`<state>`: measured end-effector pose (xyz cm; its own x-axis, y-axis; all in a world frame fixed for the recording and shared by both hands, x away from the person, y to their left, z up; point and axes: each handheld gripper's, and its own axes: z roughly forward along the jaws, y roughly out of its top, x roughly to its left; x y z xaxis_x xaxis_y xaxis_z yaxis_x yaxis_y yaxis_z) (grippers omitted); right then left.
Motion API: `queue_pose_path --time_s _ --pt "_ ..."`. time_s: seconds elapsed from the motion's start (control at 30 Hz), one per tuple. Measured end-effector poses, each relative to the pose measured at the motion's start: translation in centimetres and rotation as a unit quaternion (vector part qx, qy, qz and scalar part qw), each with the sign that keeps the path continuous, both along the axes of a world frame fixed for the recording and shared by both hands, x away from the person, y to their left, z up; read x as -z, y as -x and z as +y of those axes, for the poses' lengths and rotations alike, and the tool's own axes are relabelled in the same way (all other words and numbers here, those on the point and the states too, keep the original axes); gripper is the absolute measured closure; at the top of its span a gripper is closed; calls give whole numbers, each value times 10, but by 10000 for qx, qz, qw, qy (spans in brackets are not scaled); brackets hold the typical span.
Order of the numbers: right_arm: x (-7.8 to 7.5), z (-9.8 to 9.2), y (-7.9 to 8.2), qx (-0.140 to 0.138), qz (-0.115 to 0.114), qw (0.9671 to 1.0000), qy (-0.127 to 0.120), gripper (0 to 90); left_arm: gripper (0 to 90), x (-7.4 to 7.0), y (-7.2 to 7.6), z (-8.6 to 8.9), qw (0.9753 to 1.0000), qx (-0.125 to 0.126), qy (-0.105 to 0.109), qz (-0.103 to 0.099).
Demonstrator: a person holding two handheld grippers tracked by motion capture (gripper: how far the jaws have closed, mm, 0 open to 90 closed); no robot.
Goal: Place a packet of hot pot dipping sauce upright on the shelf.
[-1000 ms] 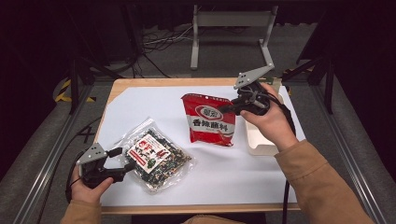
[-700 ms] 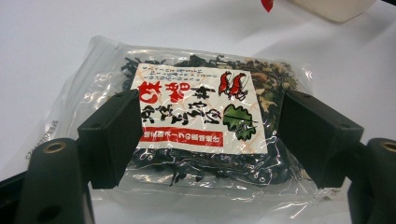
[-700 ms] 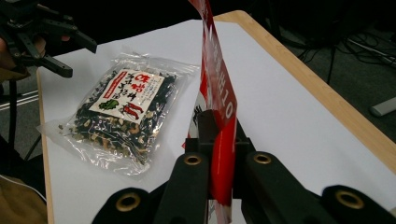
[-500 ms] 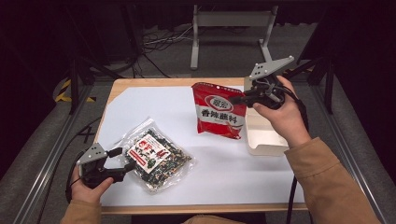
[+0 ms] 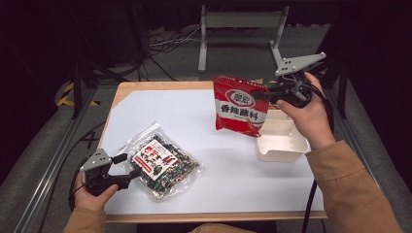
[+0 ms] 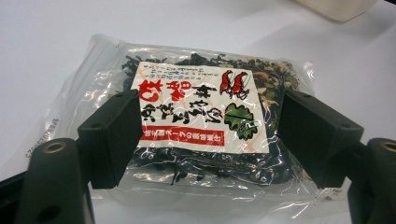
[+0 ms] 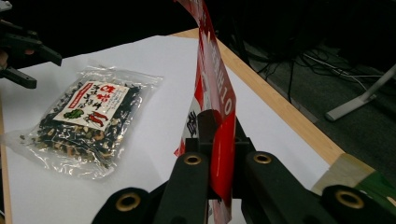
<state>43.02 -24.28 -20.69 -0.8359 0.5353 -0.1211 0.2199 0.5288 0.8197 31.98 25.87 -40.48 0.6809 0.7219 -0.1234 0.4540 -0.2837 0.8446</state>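
A red sauce packet [image 5: 239, 107] hangs in the air over the table's right side, pinched at its right edge by my right gripper [image 5: 268, 93], which is shut on it; the right gripper view has the packet [image 7: 215, 102] edge-on between the jaws. A clear bag of dried seaweed mix [image 5: 163, 161] with a red-and-white label lies flat at the front left. My left gripper [image 5: 127, 166] is open at the bag's left end. Its two fingers [image 6: 114, 135] stand either side of the bag [image 6: 205, 121] just above it.
A white divided tray [image 5: 282, 141] sits on the white table sheet [image 5: 175, 109] at the right, just below and beside the hanging packet. The wooden table edge [image 5: 160, 86] runs along the back, with a metal stand and cables on the floor beyond.
My right gripper has lifted the red packet off the table and carried it up and to the right, above the tray's left side. The left gripper and the seaweed bag have stayed put.
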Motion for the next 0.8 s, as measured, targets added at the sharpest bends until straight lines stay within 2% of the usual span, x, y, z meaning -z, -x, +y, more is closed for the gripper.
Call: queue_pose_path --time_s 0.37,0.8 --pt "-7 -28 -6 202 -234 9995 -76 896 229 1 -1 0 10000 -29 -9 -10" --pt "-12 -64 -18 432 -552 9975 -123 896 228 1 0 0 10000 -44 -5 27"
